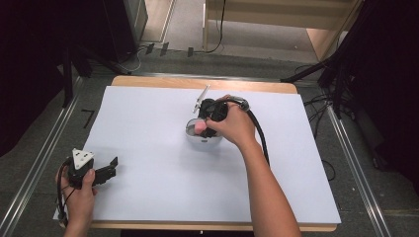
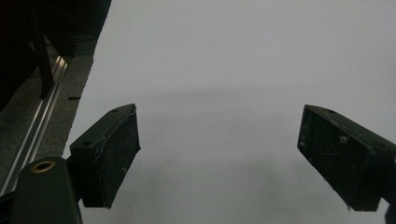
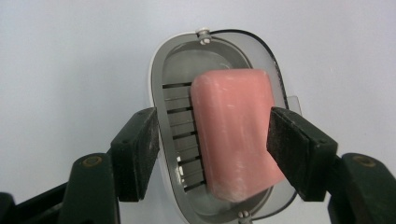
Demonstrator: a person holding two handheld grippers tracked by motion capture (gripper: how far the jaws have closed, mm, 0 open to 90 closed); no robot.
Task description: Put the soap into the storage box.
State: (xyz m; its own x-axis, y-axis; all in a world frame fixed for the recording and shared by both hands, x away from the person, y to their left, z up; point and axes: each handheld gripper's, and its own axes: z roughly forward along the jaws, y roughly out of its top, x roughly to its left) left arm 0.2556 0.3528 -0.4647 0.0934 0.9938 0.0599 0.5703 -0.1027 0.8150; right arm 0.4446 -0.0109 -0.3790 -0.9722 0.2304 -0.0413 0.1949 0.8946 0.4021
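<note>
A pink bar of soap (image 3: 233,140) lies on the slatted insert of a grey oval soap dish (image 3: 161,93), whose clear lid (image 3: 276,70) is swung open behind it. My right gripper (image 3: 212,116) hangs over the dish with the soap between its jaws. The right pad is at the soap's edge and the left pad stands off it, with slats showing in the gap. In the high view the right gripper (image 1: 206,123) points down at the dish (image 1: 198,141) mid-table, soap (image 1: 199,128) under it. My left gripper (image 1: 111,168) rests open and empty at the table's left front.
A white sheet (image 1: 148,123) covers the wooden table. The left gripper (image 2: 219,112) looks along bare sheet toward its left edge, where a metal floor rail (image 2: 46,107) runs. The right gripper's black cable (image 1: 261,138) trails along the forearm.
</note>
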